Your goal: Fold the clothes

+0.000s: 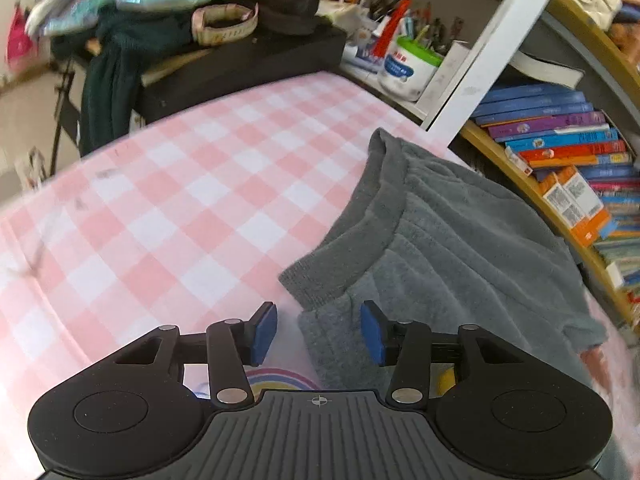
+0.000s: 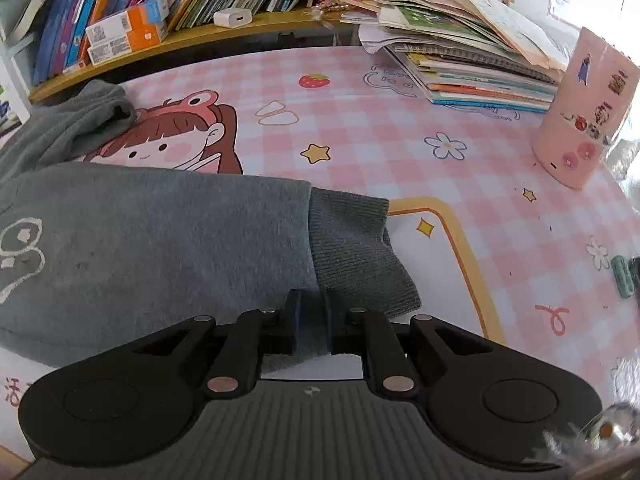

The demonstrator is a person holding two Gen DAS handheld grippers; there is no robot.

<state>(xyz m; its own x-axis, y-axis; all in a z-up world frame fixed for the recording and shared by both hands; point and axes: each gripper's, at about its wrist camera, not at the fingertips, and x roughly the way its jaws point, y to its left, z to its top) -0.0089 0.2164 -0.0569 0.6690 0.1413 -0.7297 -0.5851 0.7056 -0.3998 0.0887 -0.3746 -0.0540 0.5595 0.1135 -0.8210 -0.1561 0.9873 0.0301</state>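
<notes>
Right gripper [image 2: 311,322]: fingers together, clamped on the near hem of the grey sweatshirt [image 2: 160,240], just beside its ribbed cuff [image 2: 352,248]; fabric fills the narrow gap between the pads.

Left gripper [image 1: 318,332]: fingers apart, blue pads [image 1: 370,332] clear of the cloth; a folded grey edge with ribbing lies between them, not pinched as far as we can see.

Grey sweatshirt: lies flat on the tabletop [image 2: 400,140], along the side nearest the bookshelf [image 2: 180,36]; one sleeve runs out toward the middle of the tabletop; a white drawn motif [image 2: 20,256] shows on the body near the left margin of the right wrist view; the ribbed neckline [image 1: 384,208] faces the left wrist camera.

Tabletop: pink-and-white checked cover with cartoon prints; a stack of books [image 2: 480,60] at the far right corner; a pink stickered cup [image 2: 584,112] by the right edge; a pen holder [image 1: 408,64] and piled bags beyond the far edge in the left wrist view.

Step in hand, as we judge it: securing both grips ahead of a fold; one side taken, the other only lined up; little folding appears done.

Next move calls for: the left fingers closing on the ribbed edge; then both hands lifting together and carrying the cloth across evenly; unequal tension would skew the fold.
</notes>
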